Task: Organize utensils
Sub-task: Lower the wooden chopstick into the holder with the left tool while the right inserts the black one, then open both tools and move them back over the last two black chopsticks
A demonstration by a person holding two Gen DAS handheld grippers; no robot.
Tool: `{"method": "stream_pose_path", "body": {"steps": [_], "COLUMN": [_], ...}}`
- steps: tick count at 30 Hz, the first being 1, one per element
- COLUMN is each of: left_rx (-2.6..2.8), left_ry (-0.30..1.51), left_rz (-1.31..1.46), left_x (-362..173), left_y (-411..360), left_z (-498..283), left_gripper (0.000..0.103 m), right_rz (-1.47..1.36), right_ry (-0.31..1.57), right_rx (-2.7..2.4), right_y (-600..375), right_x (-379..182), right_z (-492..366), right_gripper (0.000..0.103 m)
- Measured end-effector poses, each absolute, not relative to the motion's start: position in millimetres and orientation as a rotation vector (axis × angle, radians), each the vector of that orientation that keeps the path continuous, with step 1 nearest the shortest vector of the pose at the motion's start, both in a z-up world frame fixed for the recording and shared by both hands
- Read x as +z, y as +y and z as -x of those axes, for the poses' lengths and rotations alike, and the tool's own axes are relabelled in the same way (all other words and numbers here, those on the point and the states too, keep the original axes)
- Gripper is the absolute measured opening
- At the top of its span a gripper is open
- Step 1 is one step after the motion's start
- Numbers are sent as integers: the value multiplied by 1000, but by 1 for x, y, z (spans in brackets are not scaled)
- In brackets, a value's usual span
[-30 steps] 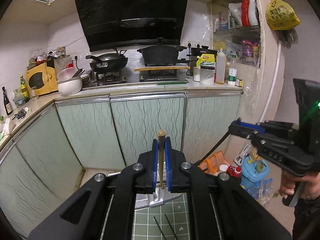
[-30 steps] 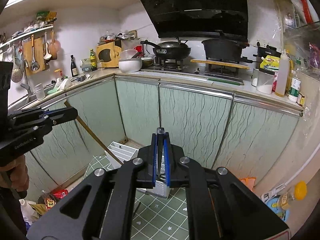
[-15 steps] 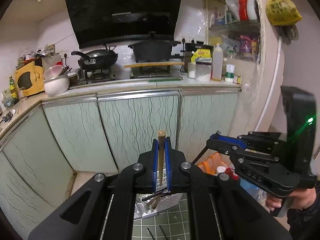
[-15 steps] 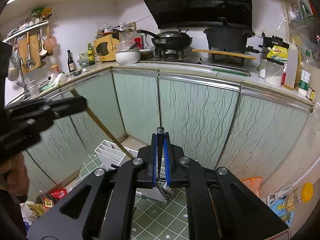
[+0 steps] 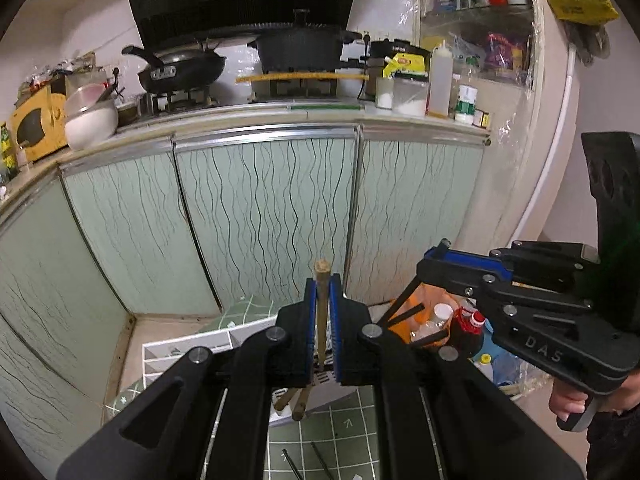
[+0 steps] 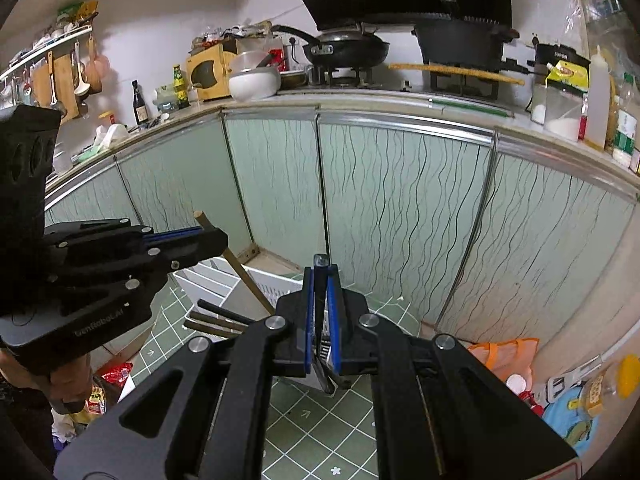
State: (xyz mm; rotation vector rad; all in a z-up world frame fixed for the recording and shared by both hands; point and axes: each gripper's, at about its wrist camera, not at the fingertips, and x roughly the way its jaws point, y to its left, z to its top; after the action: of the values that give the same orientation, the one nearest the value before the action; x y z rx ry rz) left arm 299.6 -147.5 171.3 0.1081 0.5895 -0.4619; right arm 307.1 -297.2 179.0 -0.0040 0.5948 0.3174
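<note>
My left gripper (image 5: 322,286) is shut on a brown wooden chopstick (image 5: 321,312) that stands upright between its blue pads, its top poking out above them. Just below lies a white divided organiser tray (image 5: 180,350) on a green grid mat (image 5: 344,436), with brown handles (image 5: 290,402) resting at its near edge. My right gripper (image 6: 320,276) is shut on a thin black chopstick (image 6: 321,372). From the left wrist view the right gripper (image 5: 434,258) hangs at the right, the black stick slanting down from it. In the right wrist view the tray (image 6: 264,286) holds several dark sticks (image 6: 220,320).
Pale green cabinet doors (image 5: 264,216) close off the back, under a counter with a wok (image 5: 180,70) and a pot (image 5: 300,46). Bottles and an orange bag (image 5: 432,320) crowd the floor at the right. Two thin black sticks (image 5: 294,466) lie on the mat. A hand (image 5: 572,400) holds the right gripper's handle.
Both grippers have sunk towards the floor with their sticks still held. The tray and mat have come further into view, and the right gripper has drawn closer to the left one.
</note>
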Motion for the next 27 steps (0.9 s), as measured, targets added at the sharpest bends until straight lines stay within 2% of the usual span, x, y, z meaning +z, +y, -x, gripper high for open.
{"method": "stream_pose_path", "body": {"steps": [4, 5, 6, 7, 8, 9, 10, 11, 14, 15, 16, 18, 19, 27], "left_rx": [-466, -465, -463, -462, -458, -446, -437, -437, -416, -413, -413, -409, -406, -408], "left_ry": [605, 603, 610, 614, 613, 602, 577, 564, 562, 559, 560, 559, 554, 545], "left_rz": [-121, -125, -125, -123, -118, -116, -110, -107, -112, -114, -115, -125, -131, -131], "left_x": [161, 160, 160, 160, 161, 162, 165, 167, 170, 171, 172, 172, 172, 173], "left_y": [-148, -149, -148, -147, -145, -143, -139, -137, -130, -128, -126, -121, -119, -100], "left_z": [-302, -302, -302, -302, -302, -300, -297, -295, -293, -293, -293, -291, -290, -278], "left_gripper": [9, 11, 17, 23, 45, 74, 81, 83, 92, 93, 93, 99, 99, 99], "right_rz": [-1, -4, -8, -17, -21, -23, -23, -23, -18, -16, -14, -3, 1, 50], "right_ry": [613, 619, 618, 608, 602, 598, 596, 593, 586, 583, 577, 562, 557, 548], "right_rx": [307, 304, 301, 299, 300, 299, 296, 297, 294, 292, 290, 286, 280, 277], "right_y": [-297, -298, -299, -301, -301, -302, -304, -304, -307, -308, -309, -311, -312, -318], "right_x": [171, 171, 171, 172, 173, 175, 176, 177, 180, 181, 182, 184, 185, 185], "right_z": [-311, -311, -311, -309, -307, -306, -305, -304, -301, -299, -298, -294, -292, -273], "right_gripper": [7, 10, 27, 38, 49, 50, 52, 60, 70, 78, 81, 93, 96, 96]}}
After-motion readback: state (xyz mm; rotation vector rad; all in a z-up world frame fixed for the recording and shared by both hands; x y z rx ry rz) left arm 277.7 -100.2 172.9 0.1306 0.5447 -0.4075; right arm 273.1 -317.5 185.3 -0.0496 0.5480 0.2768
